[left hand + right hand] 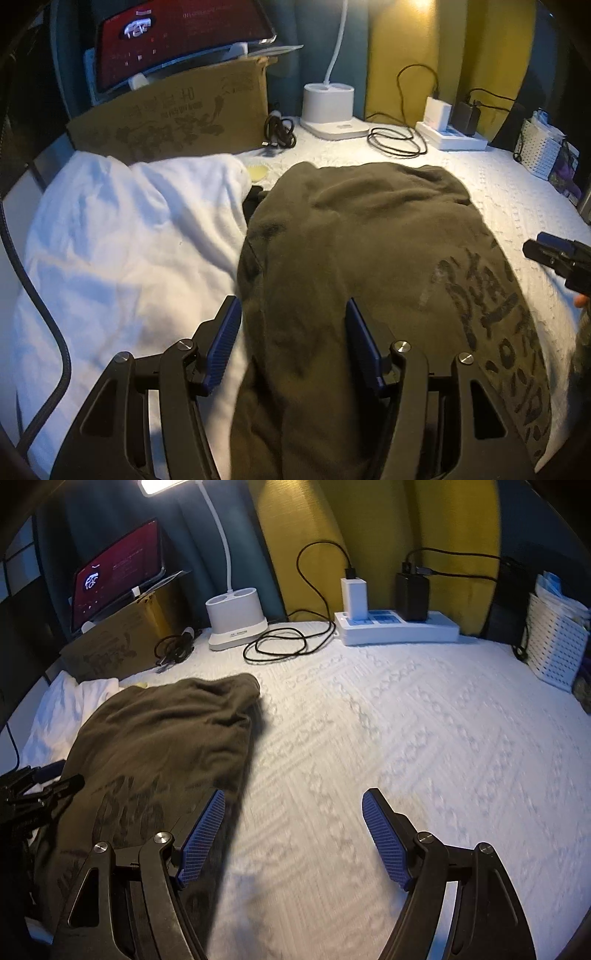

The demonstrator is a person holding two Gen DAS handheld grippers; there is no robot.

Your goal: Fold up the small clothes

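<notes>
The left gripper is spread wide, its fingers straddling the near left edge of the olive shirt; whether the pads touch cloth is unclear. The right gripper also gapes, grasping nothing, over bare white cover just right of the shirt's edge. Both point away along the bed. The shirt lies flat, long axis running near to far, print toward its near right. A white garment lies at its left. Beyond stand a lamp base and power strip.
</notes>
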